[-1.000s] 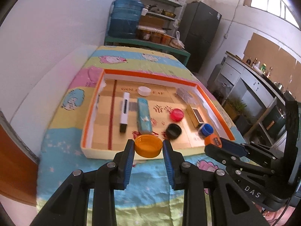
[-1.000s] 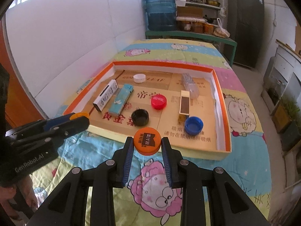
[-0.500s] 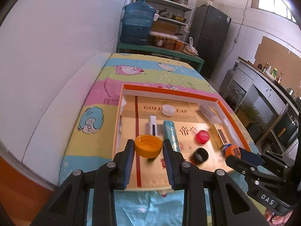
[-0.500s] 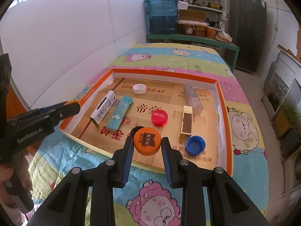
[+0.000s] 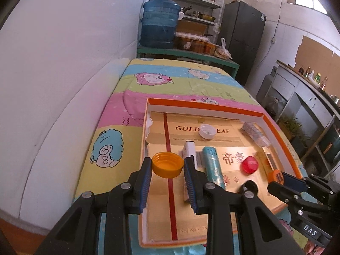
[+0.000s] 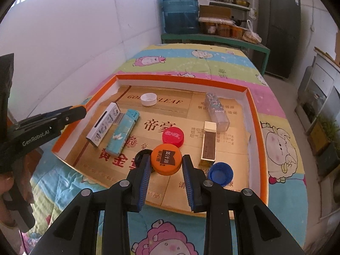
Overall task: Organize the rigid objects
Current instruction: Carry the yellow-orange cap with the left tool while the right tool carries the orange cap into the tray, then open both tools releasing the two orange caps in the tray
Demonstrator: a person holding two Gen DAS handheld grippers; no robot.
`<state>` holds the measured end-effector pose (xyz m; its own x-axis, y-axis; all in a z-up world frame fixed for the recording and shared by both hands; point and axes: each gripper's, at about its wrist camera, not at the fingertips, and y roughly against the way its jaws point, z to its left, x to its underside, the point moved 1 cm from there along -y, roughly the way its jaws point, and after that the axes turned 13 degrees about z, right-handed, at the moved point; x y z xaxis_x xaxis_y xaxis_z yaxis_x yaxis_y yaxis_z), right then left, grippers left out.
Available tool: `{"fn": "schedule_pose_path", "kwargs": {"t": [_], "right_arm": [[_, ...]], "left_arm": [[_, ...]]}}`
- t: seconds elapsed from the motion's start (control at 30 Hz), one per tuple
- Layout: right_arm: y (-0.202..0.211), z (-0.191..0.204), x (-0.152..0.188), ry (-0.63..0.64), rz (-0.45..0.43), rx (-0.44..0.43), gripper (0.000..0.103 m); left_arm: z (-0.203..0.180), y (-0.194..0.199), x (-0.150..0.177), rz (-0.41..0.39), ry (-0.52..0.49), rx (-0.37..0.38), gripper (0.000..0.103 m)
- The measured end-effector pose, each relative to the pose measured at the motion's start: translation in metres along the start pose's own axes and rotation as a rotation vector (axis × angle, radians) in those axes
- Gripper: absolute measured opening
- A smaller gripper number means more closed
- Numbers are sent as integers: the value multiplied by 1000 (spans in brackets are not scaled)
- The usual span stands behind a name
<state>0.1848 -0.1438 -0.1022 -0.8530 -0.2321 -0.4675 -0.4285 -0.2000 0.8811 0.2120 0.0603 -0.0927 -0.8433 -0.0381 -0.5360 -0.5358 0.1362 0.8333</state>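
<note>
Left gripper point(image 5: 167, 166) clamped on yellow-orange cap point(image 5: 167, 164), open side up, held over left edge of orange-rimmed tray point(image 6: 254, 114). Right gripper point(image 6: 166, 163) pinching orange printed cap point(image 6: 166, 161) above tray's near edge, just beside black cap point(image 6: 142, 156) and red cap point(image 6: 173, 136). Blue cap point(image 6: 220, 173) near right corner.

We log: cartoon-sheep cloth point(image 6: 223, 68) over the counter | blue water jug point(image 6: 180, 10) on green shelf point(image 6: 214, 39) beyond | jars point(image 5: 191, 43) beside jug | dark fridge point(image 5: 244, 40) at right | white wall point(image 5: 63, 63) at left
</note>
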Motion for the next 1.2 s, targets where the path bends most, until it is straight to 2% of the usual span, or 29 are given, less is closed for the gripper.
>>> {"fn": "schedule_pose_path", "kwargs": {"t": [0.53,0.9,1.2], "right_arm": [[-14,-11,-10,-2,14,5,30],[-23,-13,-11,-7,31,7,31],[-29,-10,-11,2,44,11,31]], "left_arm": [[0,-24,-11,19,-13,-12,31],[-12,-33,-6,44,-66,-29,31],[-16,-40,-4,68,-80,-14,31]]}}
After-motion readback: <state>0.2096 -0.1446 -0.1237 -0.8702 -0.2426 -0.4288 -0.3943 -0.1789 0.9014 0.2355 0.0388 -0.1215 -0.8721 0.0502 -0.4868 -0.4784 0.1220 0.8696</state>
